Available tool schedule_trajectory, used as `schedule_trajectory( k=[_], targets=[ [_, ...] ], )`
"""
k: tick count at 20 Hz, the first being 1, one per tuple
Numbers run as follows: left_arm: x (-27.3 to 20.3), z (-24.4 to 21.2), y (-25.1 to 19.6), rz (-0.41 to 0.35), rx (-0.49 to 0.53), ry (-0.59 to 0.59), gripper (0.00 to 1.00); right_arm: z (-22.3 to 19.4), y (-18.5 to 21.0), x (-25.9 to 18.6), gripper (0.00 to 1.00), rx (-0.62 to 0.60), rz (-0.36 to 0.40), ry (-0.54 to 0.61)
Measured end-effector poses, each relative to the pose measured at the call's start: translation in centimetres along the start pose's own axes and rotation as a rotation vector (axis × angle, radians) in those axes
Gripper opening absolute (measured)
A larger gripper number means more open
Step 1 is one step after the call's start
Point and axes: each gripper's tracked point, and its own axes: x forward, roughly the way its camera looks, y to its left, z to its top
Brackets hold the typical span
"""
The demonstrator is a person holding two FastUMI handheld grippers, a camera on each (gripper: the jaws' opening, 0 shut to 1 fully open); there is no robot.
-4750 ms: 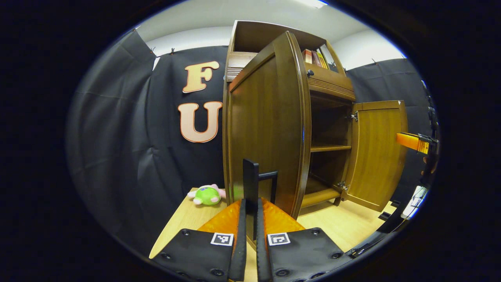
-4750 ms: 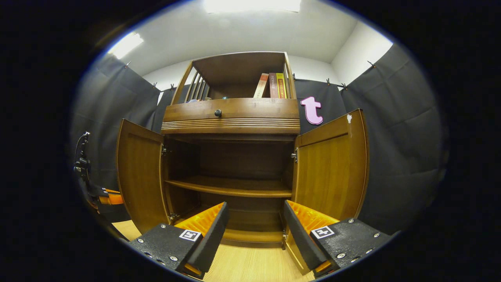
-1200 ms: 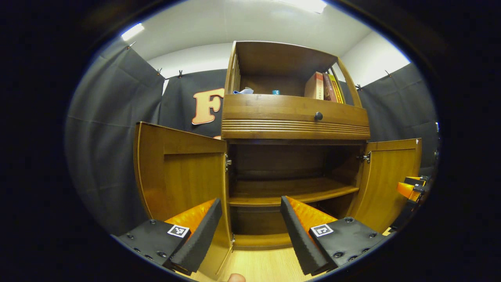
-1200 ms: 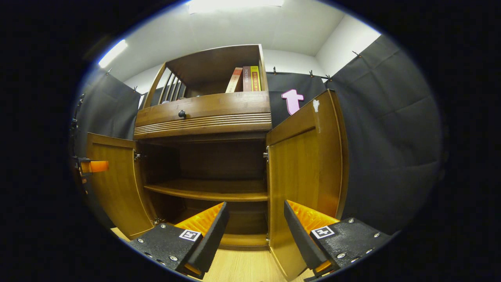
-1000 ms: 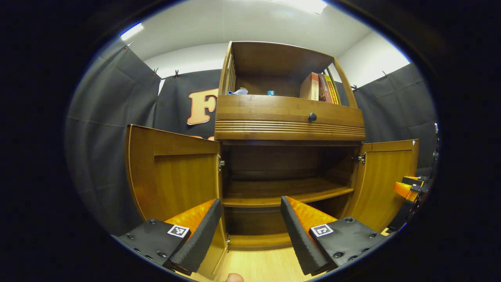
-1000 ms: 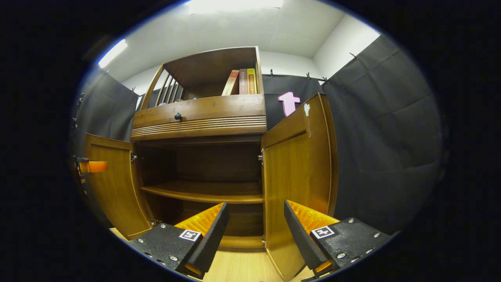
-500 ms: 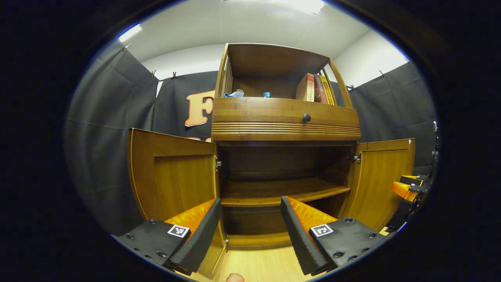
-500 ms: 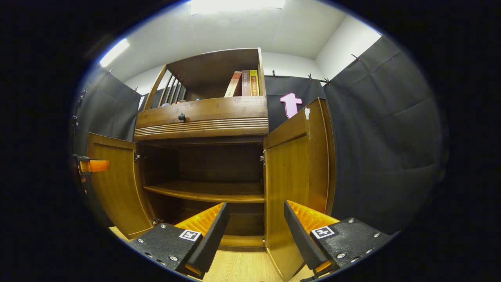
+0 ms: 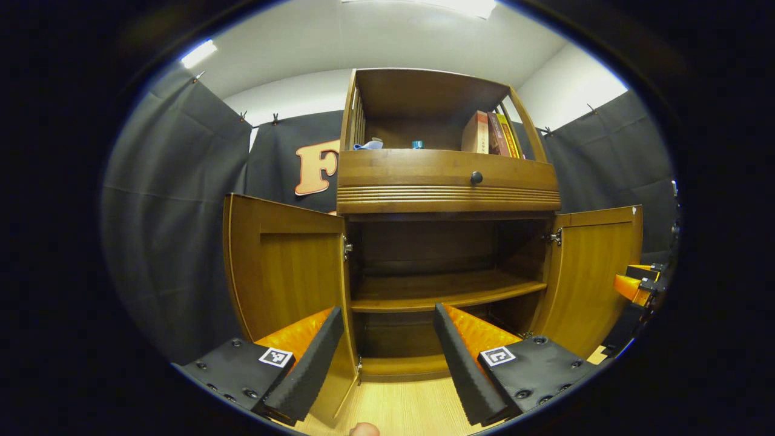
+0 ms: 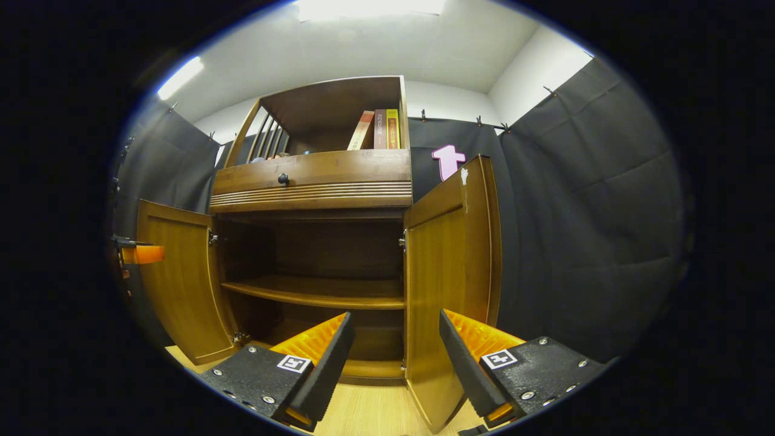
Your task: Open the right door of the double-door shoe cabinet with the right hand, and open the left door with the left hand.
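I am looking along the left gripper (image 9: 381, 357) in the left gripper view, and its two fingers are standing wide apart, holding nothing and touching nothing. Going from the left, the brown wooden left door (image 9: 284, 266) of the double-door shoe cabinet (image 9: 448, 194) is hanging swung out on its hinges, its inner face turned toward me, and the gripper's left finger (image 9: 303, 363) is lying in front of that door's lower edge; I cannot tell whether it is grazing the wood. Past the door, the lower compartment is standing open with a bare wooden shelf (image 9: 442, 290) across its middle. Above it a drawer front with a small dark round knob (image 9: 476, 177) is closed, and upright books (image 9: 490, 132) are leaning at the right of the open top shelf. Farther right, the brown wooden right door (image 9: 590, 272) is also swung out, and just beyond its outer edge the other gripper is showing at the rim. A fingertip (image 9: 364, 430) of the person is peeking in at the bottom over the pale wooden floor (image 9: 399, 406). In the right gripper view, the right gripper (image 10: 396, 357) is likewise spread wide and empty, with the left door (image 10: 175, 278) open at the left, the shelf (image 10: 321, 293) in the middle, and the right door (image 10: 448, 278) standing edge-on just left of its right finger (image 10: 466, 357).
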Motion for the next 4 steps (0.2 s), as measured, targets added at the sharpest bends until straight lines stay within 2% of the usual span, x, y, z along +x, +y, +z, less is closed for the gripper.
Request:
schedule_trajectory(
  k=[2, 3, 4],
  targets=[
    [-0.47, -0.09, -0.30, 0.005, 0.001, 0.004, 0.98, 0.18, -0.06, -0.45, 0.98, -0.004, 0.004, -0.009],
    [-0.76, -0.14, -0.59, 0.004, 0.001, 0.007, 0.98, 0.33, -0.11, -0.71, 0.87, -0.005, 0.006, -0.012],
    [-0.90, -0.17, -0.76, 0.004, 0.003, 0.008, 0.96, 0.28, -0.16, -0.98, 0.98, -0.005, 0.008, -0.012]
  ],
)
